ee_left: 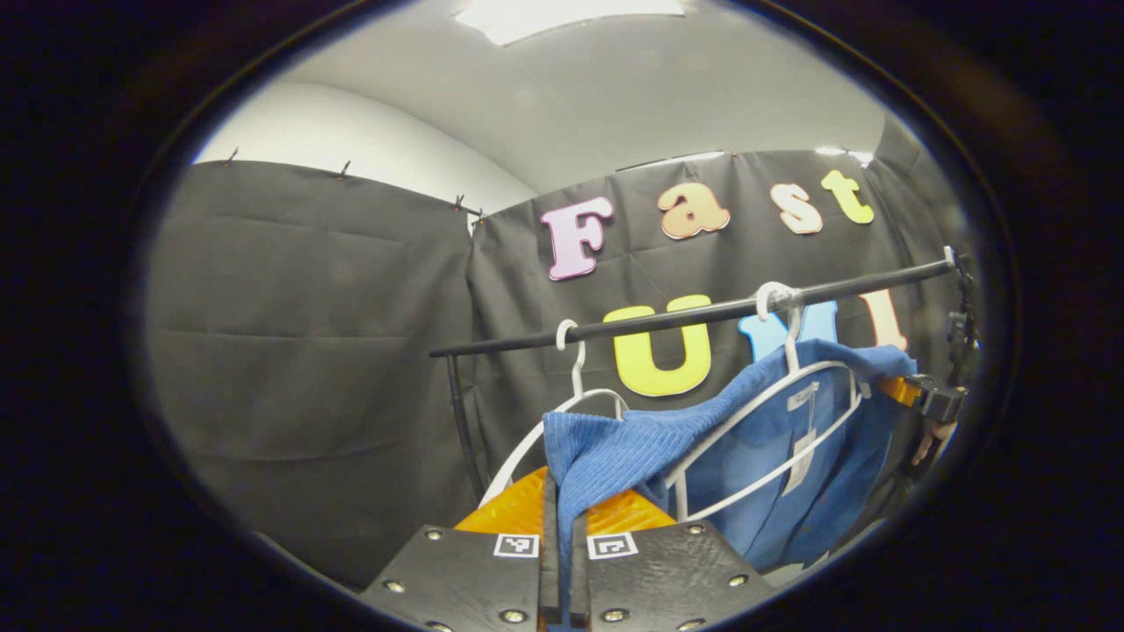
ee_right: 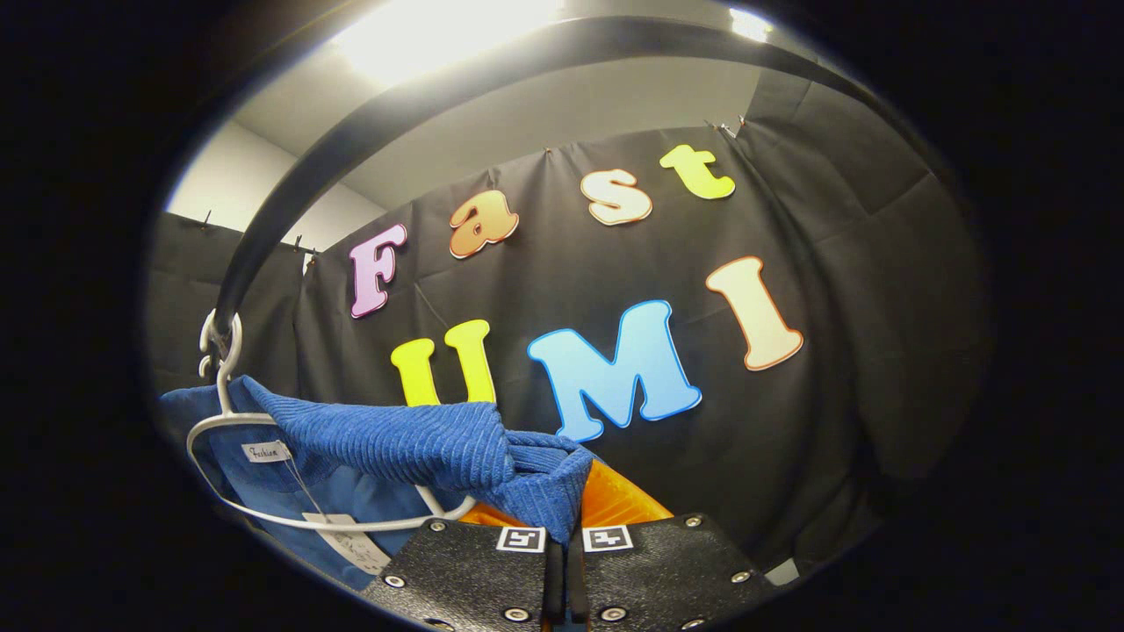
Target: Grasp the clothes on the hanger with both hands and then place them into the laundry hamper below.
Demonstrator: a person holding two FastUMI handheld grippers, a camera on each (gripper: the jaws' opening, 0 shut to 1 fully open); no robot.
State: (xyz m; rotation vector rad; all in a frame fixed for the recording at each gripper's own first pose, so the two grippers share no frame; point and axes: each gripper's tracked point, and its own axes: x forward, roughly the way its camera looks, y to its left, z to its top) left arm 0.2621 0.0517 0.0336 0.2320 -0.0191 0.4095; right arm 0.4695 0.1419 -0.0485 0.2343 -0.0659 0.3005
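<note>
A blue ribbed garment (ee_left: 615,448) is seen draped over a white hanger (ee_left: 764,439), just ahead of the left tool (ee_left: 564,562). One corner of the cloth is drawn down between that tool's two fingers, which are closed together and clamped on it. In the right gripper view, the same blue garment (ee_right: 413,443) is stretched from the white hanger (ee_right: 263,518) at the tool's left toward the right tool (ee_right: 565,566), whose fingers are pressed together on a folded edge of the fabric. A small white label is sewn inside the collar, and a paper tag (ee_right: 347,540) is hung below it. A second white hanger (ee_left: 562,412) is seen directly above the left tool. Both hangers are hooked on a black rail (ee_left: 702,314) that runs above and beyond the tools. The right tool (ee_left: 931,397) is also visible far to the right of the left tool, at the garment's other end, with part of a hand (ee_left: 933,439) below it.
</note>
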